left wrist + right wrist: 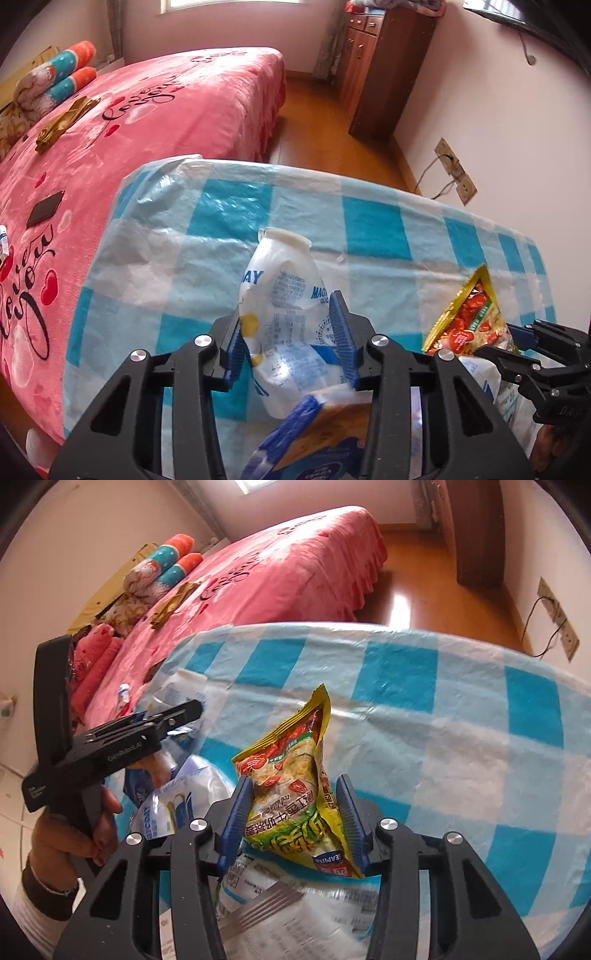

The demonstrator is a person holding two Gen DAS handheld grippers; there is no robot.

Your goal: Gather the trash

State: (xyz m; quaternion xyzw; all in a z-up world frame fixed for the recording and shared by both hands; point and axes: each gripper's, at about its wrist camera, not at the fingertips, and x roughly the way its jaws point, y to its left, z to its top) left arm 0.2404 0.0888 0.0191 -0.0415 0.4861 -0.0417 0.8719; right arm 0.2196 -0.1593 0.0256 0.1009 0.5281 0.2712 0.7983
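On yellow packet [295,794]: "SEAMILD"

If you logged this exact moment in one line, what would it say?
left gripper: jaws shut on white pouch | right gripper: jaws shut on yellow snack bag | both over checked tablecloth

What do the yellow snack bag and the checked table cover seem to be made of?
Snack bag: thin glossy plastic film, by its printed sheen, crinkles and crimped top edge.
Table cover: probably thin plastic sheeting; it shines and wrinkles finely, though coated cloth cannot be ruled out.
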